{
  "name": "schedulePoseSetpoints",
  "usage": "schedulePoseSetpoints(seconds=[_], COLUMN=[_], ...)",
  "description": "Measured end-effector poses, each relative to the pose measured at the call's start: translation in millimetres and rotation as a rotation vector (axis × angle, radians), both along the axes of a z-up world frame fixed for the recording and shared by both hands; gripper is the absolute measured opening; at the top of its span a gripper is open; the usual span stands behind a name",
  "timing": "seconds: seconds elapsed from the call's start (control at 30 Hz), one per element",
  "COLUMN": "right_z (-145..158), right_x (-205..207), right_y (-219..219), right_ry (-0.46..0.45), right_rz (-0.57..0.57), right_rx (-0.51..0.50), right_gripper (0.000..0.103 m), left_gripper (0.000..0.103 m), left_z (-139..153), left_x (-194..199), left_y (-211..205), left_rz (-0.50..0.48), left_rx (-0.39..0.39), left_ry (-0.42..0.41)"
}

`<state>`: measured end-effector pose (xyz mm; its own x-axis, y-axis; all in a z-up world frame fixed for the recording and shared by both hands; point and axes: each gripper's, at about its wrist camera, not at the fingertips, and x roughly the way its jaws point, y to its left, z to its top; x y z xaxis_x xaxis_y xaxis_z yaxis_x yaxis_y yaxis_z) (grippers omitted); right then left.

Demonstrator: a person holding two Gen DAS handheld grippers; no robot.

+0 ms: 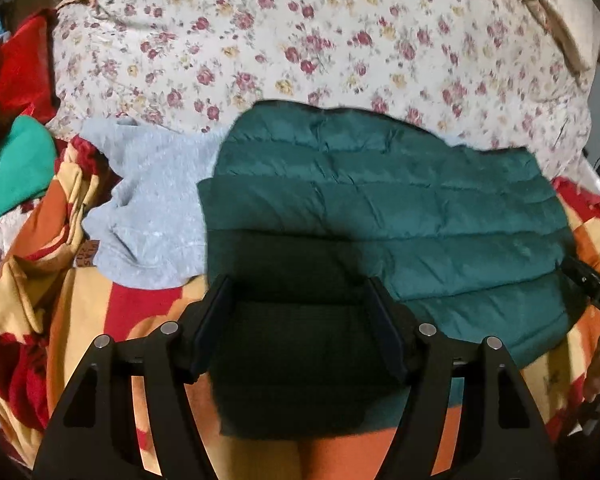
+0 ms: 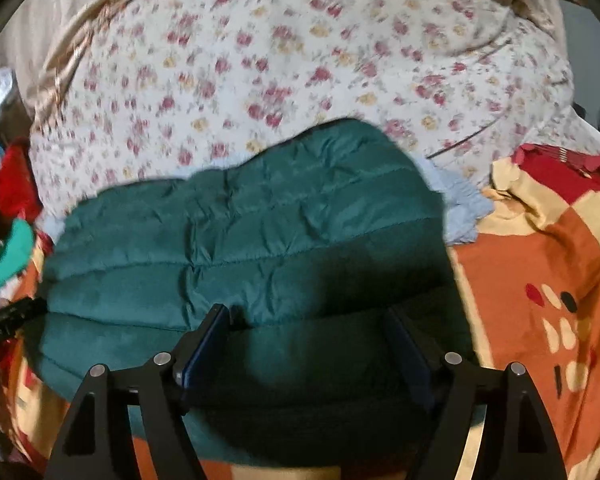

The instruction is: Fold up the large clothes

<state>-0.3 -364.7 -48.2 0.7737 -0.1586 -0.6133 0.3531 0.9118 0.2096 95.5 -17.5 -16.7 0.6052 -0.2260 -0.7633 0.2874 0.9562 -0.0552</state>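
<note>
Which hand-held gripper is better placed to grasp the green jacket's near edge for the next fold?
Probably the left hand-held gripper: its open jaws already straddle the green jacket at its near edge. The right hand-held gripper, also open, hovers over the jacket's middle.

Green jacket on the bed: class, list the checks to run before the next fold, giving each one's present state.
1. Left gripper open over the jacket: ok.
2. Right gripper open over it too: ok.
3. Either gripper pinching fabric: cannot tell.
4. Jacket lying flat, quilted side up: ok.
5. Jacket apart from other clothes: not ok, it overlaps the grey sweater.
6. Zip and sleeves tucked: cannot tell, hidden.
</note>
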Motion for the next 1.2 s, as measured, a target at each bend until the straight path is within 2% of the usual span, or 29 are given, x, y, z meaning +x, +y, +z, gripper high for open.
schedulePoseSetpoints(seconds=[0.1,0.23,0.47,0.77,1.03,1.2], right_z=[4.9,-6.2,-18.1,-12.1,-10.8,-10.7], right_x=[-25.3,-62.6,-81.0,-72.9,-60.9,-50.8], right_y=[-11.3,-33.9,-51.4,-42.6,-52.8,-62.9], right_ry=[-0.034,-0.047,-0.002,0.011,0.027,0.036], right_rz=[-0.035,-0.108,-0.121,-0.081,-0.094,-0.089], right_rx=[0.053,0.169,0.241,0.213,0.198,0.201], right_gripper=[0.077,0.078,0.077,0.078,0.078,0.078], left_gripper=[0.068,0.068,0.068,0.068,0.068,0.068], left_z=[9.5,12.6,10.7,19.8,20.3,17.5], left_x=[-11.0,-24.4,-35.3,-51.3,-55.5,-51.9], left_y=[19.5,45.0,65.6,54.8,37.9,31.3], left_rz=[0.03,0.077,0.126,0.122,0.11,0.097], left_rx=[-0.041,-0.061,-0.057,0.03,0.164,0.187], left_ry=[-0.006,0.002,0.037,-0.018,-0.078,-0.081])
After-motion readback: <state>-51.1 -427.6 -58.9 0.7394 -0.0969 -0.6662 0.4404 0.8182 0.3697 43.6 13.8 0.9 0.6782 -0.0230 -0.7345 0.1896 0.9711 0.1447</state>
